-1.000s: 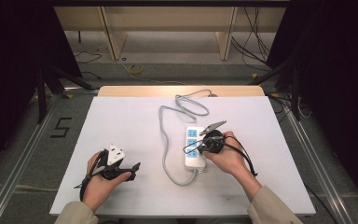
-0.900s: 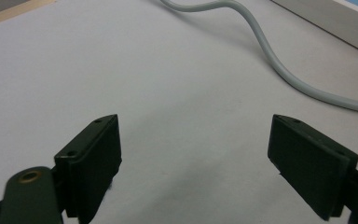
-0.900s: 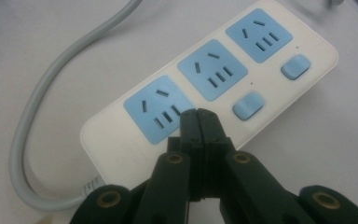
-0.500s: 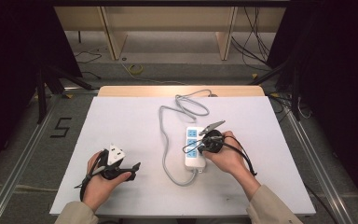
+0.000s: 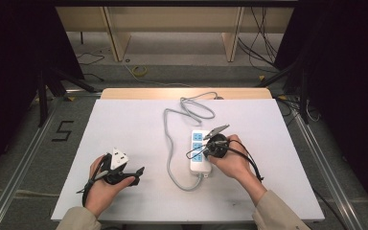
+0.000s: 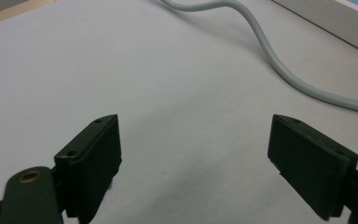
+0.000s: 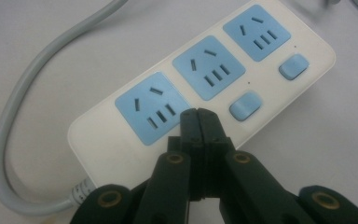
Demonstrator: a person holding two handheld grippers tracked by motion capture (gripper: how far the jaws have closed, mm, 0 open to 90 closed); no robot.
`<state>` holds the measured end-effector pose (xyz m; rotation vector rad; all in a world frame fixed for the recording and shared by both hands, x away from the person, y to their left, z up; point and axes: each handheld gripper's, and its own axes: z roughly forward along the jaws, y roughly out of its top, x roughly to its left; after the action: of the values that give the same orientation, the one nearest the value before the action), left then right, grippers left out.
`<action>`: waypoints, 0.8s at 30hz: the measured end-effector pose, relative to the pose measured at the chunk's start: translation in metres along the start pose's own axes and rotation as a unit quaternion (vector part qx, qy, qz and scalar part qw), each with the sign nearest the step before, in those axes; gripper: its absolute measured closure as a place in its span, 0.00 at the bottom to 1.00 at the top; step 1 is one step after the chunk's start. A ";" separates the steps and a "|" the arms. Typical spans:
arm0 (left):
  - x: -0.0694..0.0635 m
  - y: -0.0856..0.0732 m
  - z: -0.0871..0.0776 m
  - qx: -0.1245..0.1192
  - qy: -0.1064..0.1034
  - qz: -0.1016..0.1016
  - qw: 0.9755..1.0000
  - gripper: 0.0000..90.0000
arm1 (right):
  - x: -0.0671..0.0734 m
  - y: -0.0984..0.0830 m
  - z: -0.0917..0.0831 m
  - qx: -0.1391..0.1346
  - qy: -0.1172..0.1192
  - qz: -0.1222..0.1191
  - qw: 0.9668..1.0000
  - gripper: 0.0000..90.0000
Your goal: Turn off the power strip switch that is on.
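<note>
A white power strip with three blue sockets lies right of the table's middle. Its grey cable loops off the near end and runs back across the table. My right gripper is shut with nothing between its jaws, and its tips hover right over the strip beside the nearest socket and a blue switch. At the front left my left gripper rests low over bare table, open wide and empty, facing the cable and the strip's edge.
The white table has a wooden strip along its far edge. Beyond it are floor cables and wooden furniture legs. A "5" mark is on the floor at left. Dark curtains stand on both sides.
</note>
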<state>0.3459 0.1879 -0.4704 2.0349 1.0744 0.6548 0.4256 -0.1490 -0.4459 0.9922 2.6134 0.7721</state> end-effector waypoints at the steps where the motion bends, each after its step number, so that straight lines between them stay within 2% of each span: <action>1: 0.000 0.000 0.000 0.001 0.000 0.001 1.000 0.19 | 0.001 0.000 0.000 0.000 -0.002 0.000 1.000 1.00; 11: 0.000 0.000 -0.001 0.000 0.001 0.001 1.000 0.19 | 0.001 0.000 0.001 0.001 -0.006 0.009 1.000 1.00; 24: 0.000 0.000 -0.001 0.000 0.002 -0.001 1.000 0.19 | 0.003 0.003 0.001 0.010 -0.010 0.009 1.000 1.00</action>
<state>0.3453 0.1884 -0.4699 2.0342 1.0778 0.6575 0.4256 -0.1453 -0.4451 1.0247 2.6038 0.7374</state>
